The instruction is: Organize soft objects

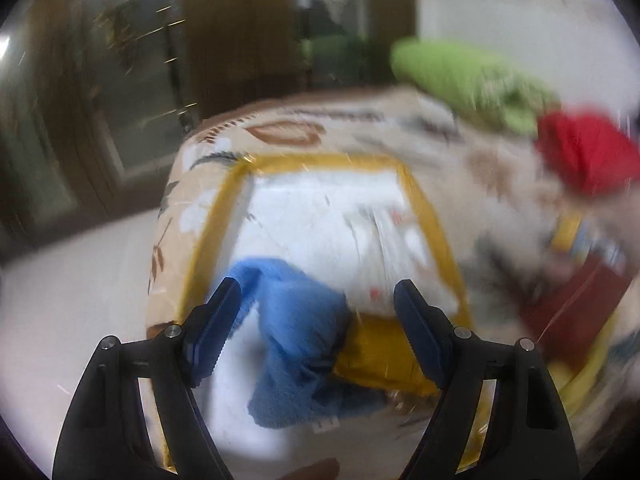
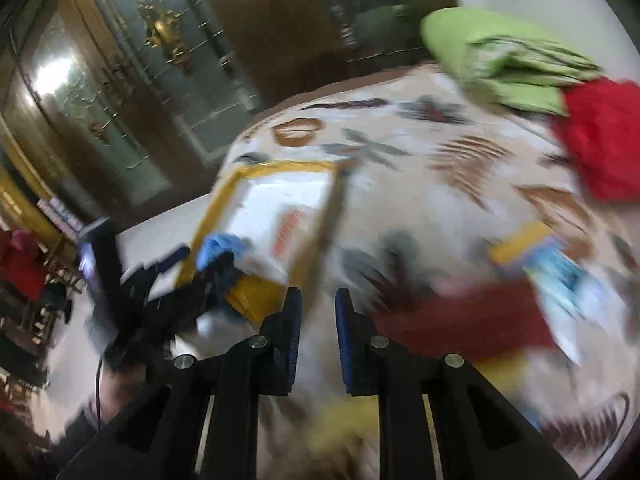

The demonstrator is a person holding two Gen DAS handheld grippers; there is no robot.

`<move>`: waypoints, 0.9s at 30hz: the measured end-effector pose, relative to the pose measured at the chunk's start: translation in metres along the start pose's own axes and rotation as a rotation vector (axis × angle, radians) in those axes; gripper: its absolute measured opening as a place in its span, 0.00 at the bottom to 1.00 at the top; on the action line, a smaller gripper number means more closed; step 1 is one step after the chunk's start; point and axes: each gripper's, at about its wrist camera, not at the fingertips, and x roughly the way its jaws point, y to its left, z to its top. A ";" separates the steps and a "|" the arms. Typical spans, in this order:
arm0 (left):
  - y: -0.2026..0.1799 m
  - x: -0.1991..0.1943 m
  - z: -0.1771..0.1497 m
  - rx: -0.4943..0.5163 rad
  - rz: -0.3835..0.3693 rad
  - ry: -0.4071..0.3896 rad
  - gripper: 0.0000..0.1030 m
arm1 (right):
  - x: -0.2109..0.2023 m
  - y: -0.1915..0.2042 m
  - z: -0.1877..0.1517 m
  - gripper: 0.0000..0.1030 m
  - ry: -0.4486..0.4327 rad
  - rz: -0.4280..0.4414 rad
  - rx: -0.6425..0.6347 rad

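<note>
Both wrist views, blurred by motion. A bed (image 2: 400,184) covered with a beige leaf-patterned spread carries the soft things.

Left gripper (image 1: 316,298): jaws wide open, nothing pressed between them. It hangs above a yellow-rimmed bin (image 1: 320,160) with a white lining that stands at the bed's near corner. A blue towel (image 1: 292,344) lies in the bin, directly ahead of and between the two fingers, apart from both pads. A yellow cloth (image 1: 376,360) lies in the bin touching the towel, just inside the right finger.

Right gripper (image 2: 318,300): jaws nearly closed, with a narrow gap and nothing between them. It points down at the spread beside the bin (image 2: 280,166). In this view the left gripper (image 2: 192,264) shows at the bin's near edge, with the towel (image 2: 224,246) beside its fingers.

Farther back on the bed lie a green folded cloth (image 2: 500,56) and, touching it, a red cloth (image 2: 600,136). Near the right gripper lies a dark red cloth (image 2: 472,320), with a yellow-and-blue item (image 2: 548,256), too blurred to identify, just beyond it.

A glass-fronted wooden cabinet (image 2: 120,92) stands behind the bed.
</note>
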 end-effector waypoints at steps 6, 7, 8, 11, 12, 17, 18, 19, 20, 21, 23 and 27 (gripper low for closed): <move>-0.026 0.007 -0.020 0.175 0.105 -0.062 0.77 | -0.050 -0.081 -0.075 0.18 0.007 -0.120 0.245; -0.027 0.010 -0.022 0.184 0.110 -0.073 0.77 | -0.053 -0.091 -0.085 0.18 0.011 -0.088 0.297; -0.028 0.010 -0.025 0.195 0.126 -0.089 0.77 | -0.056 -0.099 -0.095 0.18 0.007 -0.048 0.349; -0.033 0.001 -0.025 0.212 0.167 -0.047 0.77 | -0.070 -0.105 -0.109 0.18 -0.046 -0.014 0.394; -0.038 -0.004 -0.026 0.225 0.184 -0.023 0.77 | -0.073 -0.106 -0.111 0.18 -0.056 -0.010 0.399; -0.034 -0.046 -0.045 0.163 0.147 0.054 0.77 | -0.093 -0.112 -0.115 0.18 -0.043 -0.030 0.358; -0.030 -0.063 -0.038 0.098 0.117 0.025 0.77 | -0.096 -0.113 -0.115 0.18 -0.034 -0.025 0.352; -0.025 -0.083 -0.028 0.016 0.089 -0.014 0.77 | -0.096 -0.114 -0.117 0.18 -0.028 -0.013 0.353; -0.022 -0.104 -0.017 -0.065 0.063 -0.028 0.77 | -0.100 -0.114 -0.119 0.18 -0.022 0.005 0.355; -0.023 -0.118 -0.008 -0.113 0.054 -0.013 0.77 | -0.102 -0.113 -0.120 0.18 -0.023 0.011 0.349; -0.037 -0.140 0.005 -0.169 0.038 0.041 0.77 | -0.103 -0.108 -0.120 0.18 -0.028 -0.056 0.296; -0.082 -0.149 0.007 -0.127 -0.028 0.094 0.77 | -0.091 -0.125 -0.128 0.18 0.003 -0.291 0.206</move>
